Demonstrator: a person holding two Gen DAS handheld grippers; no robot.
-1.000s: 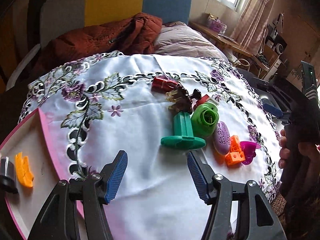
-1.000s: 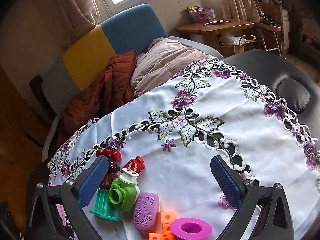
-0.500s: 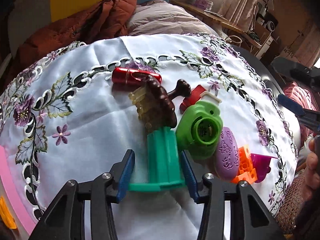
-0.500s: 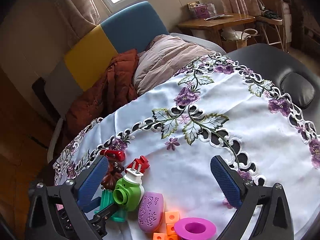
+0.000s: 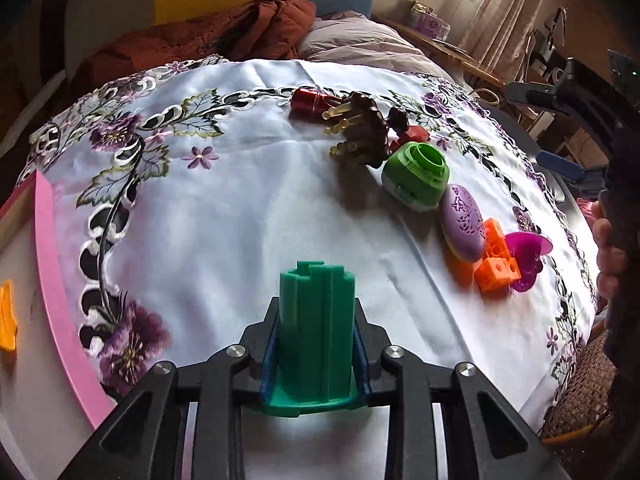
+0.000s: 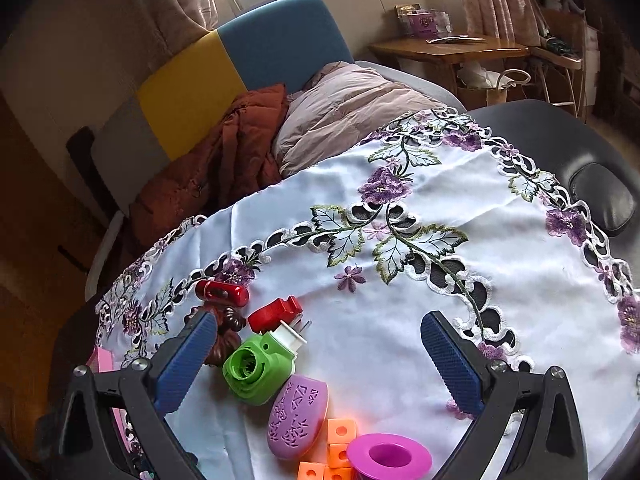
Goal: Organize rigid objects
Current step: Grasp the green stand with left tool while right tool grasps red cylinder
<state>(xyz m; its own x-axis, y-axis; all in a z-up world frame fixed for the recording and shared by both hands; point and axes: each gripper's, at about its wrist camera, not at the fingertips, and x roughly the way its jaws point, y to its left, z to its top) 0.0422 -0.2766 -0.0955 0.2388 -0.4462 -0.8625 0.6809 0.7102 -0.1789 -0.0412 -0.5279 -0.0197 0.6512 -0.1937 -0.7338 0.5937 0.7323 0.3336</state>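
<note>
My left gripper (image 5: pixel 316 354) is shut on a teal green ribbed spool (image 5: pixel 316 328) and holds it above the white embroidered tablecloth (image 5: pixel 224 216). The other objects lie in a row at the right: a red cylinder (image 5: pixel 312 101), a dark brown comb-like piece (image 5: pixel 362 132), a green round device (image 5: pixel 416 176), a purple oval case (image 5: pixel 462 222), orange cubes (image 5: pixel 496 260) and a magenta cup (image 5: pixel 528 252). My right gripper (image 6: pixel 320 360) is open and empty above the green device (image 6: pixel 256 368), the purple case (image 6: pixel 298 416) and the magenta cup (image 6: pixel 390 458).
A pink-rimmed tray (image 5: pixel 52 280) sits at the left table edge with an orange piece (image 5: pixel 8 320) in it. A red plug-like part (image 6: pixel 276 314) lies by the red cylinder (image 6: pixel 220 292). A sofa with an orange jacket (image 6: pixel 224 152) stands behind the table.
My left gripper closed on the teal spool, lifted it off the cloth and pulled it back from the pile. The right gripper barely moved.
</note>
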